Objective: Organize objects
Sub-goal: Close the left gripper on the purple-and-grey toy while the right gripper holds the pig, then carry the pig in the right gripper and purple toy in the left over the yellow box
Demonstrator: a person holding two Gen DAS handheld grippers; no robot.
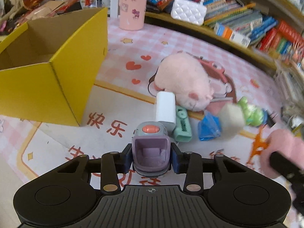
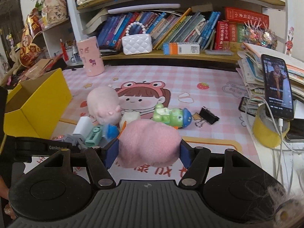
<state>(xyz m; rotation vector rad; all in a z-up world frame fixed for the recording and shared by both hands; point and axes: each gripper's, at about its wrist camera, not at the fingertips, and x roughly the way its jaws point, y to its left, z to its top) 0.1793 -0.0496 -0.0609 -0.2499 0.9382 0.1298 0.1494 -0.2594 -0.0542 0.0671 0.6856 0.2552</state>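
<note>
The left gripper [image 1: 151,160] pinches a small purple-and-grey toy [image 1: 150,148] by its sides, and the right gripper [image 2: 148,153] clamps a pink plush [image 2: 150,144], both likely bound for the open yellow box [image 1: 57,76] at far left. 1 more pink plush pig [image 2: 103,104] lies on the mat.

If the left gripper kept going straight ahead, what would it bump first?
Probably the white block just past the purple toy the left gripper is clamped on, then the pink plush; depth is unclear.
</note>
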